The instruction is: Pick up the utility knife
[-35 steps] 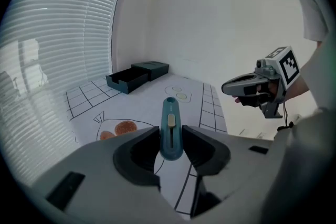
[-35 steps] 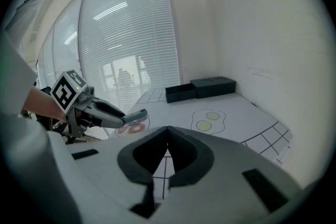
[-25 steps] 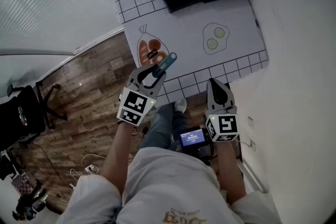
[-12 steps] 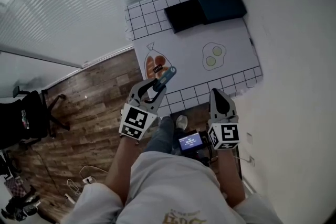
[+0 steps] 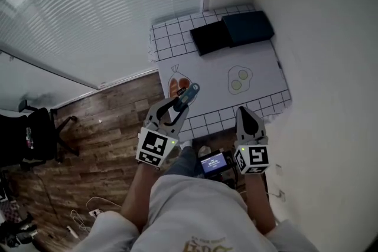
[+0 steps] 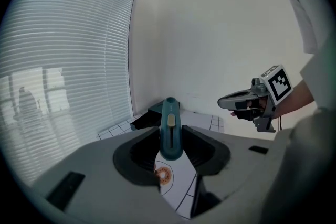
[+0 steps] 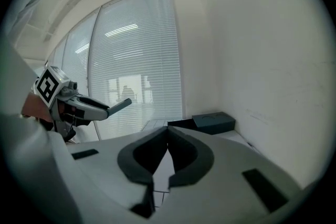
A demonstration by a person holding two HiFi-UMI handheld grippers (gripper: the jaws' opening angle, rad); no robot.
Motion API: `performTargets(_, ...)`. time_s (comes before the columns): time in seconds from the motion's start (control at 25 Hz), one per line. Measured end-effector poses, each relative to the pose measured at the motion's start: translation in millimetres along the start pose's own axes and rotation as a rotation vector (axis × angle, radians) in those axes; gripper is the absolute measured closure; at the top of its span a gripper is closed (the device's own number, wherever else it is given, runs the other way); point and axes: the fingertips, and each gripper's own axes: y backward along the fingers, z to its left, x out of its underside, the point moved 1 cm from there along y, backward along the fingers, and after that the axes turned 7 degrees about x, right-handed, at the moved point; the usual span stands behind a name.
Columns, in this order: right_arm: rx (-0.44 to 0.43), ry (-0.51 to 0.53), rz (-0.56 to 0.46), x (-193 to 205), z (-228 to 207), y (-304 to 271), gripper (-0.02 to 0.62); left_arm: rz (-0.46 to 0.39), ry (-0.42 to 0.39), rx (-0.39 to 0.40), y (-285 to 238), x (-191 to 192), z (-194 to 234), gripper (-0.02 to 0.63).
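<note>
Left gripper (image 5: 179, 104) fingers clamp utility knife (image 6: 170, 128) | slim smooth teal plastic, rounded nose, long axis straight ahead | right gripper (image 7: 167, 134) fingers pinched together, empty

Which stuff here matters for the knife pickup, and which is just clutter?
Job: teal plastic utility knife, clamped in left hand-held gripper.
Lying about: flat black box, dark teal box, white grid-edged drawing mat, black office chair, shut empty right hand-held gripper.

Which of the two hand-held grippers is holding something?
The left hand-held gripper, clamped on the teal utility knife; the right hand-held gripper is shut and empty.
</note>
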Motion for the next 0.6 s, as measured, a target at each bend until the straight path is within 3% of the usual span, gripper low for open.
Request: performTargets(0.6, -0.011, 0.009, -0.090, -38.1, 6.8, 14.9, 0.589, -0.108, -0.030, -0.047, 24.5, -41.9, -14.9, 0.463)
